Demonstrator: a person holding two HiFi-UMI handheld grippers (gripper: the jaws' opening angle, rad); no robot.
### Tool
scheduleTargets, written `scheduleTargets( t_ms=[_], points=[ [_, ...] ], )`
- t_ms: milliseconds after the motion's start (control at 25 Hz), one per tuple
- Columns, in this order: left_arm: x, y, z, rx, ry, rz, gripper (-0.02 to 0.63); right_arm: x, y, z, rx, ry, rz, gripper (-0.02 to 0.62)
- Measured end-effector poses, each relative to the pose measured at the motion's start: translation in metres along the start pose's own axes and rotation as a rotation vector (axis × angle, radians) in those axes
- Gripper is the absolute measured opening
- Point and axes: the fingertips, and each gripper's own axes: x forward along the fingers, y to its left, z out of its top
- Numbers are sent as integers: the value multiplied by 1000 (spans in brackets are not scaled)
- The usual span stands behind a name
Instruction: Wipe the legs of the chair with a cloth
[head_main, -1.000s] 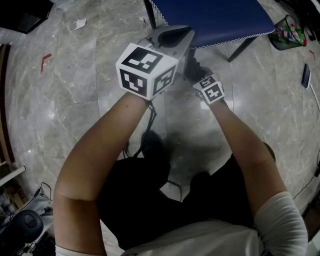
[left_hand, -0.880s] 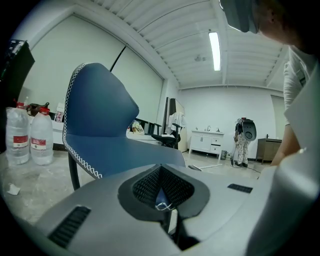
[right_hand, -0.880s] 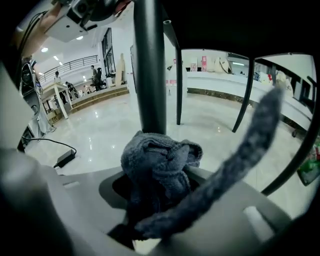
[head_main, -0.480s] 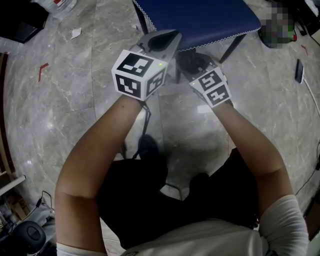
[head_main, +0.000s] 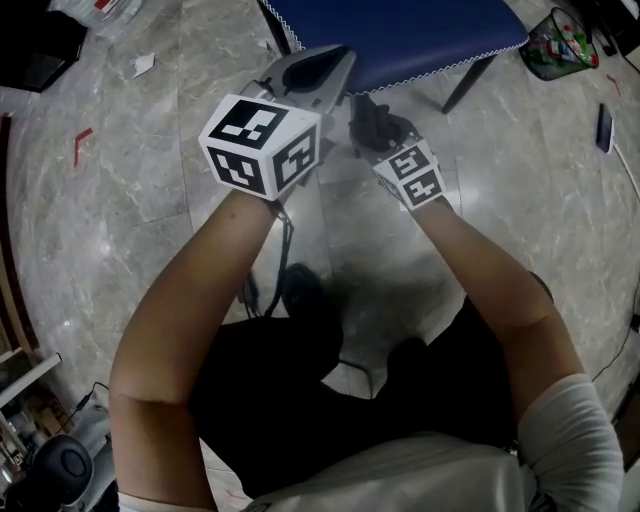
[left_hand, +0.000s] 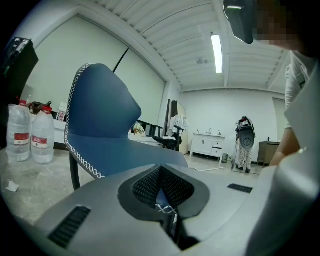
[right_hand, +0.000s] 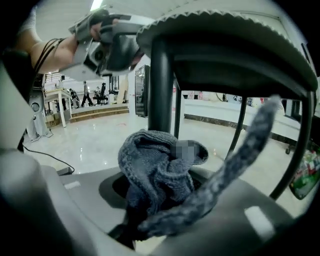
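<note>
The soft, floppy cloth (right_hand: 157, 165) sits bunched in the clamped right gripper (right_hand: 152, 197), best pressed against the stiff leg (right_hand: 161, 85); the left gripper (left_hand: 162, 195) pinches the seat (left_hand: 110, 145).

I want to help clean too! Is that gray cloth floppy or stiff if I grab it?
Probably floppy: the cloth bunches in folds in the right gripper, and one end trails loose. Its knitted fuzz likely grips, so it's probably not slippery.

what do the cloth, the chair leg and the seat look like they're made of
cloth: grey knitted or terry fabric, looped fuzzy texture.
chair leg: probably black painted metal tube, smooth with a slight sheen.
seat: blue, smooth, likely leather-like upholstery, white stitching along its edge.
</note>
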Motion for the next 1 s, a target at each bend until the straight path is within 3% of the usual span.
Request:
scheduleTargets(
  t_ms=[120,280,440,560,720,1000],
  points=[
    [0,-2,-3,27,6,-24,6,23,1,-45,14,61,2,166],
    [-4,-4,-6,56,10,-39,6,55,5,-122,74,283,11,164],
    [-2,-6,-7,63,18,-48,6,61,5,-139,99,364,-3,164],
    [-6,-4,-8,65,19,-43,6,56,6,-117,25,336,-9,164],
    [-7,-6,-7,76,19,-29,6,25,3,-55,-22,260,-43,167],
    [-8,-8,-6,79,27,-3,6,-40,2,81,-32,-16,-76,169]
  ],
)
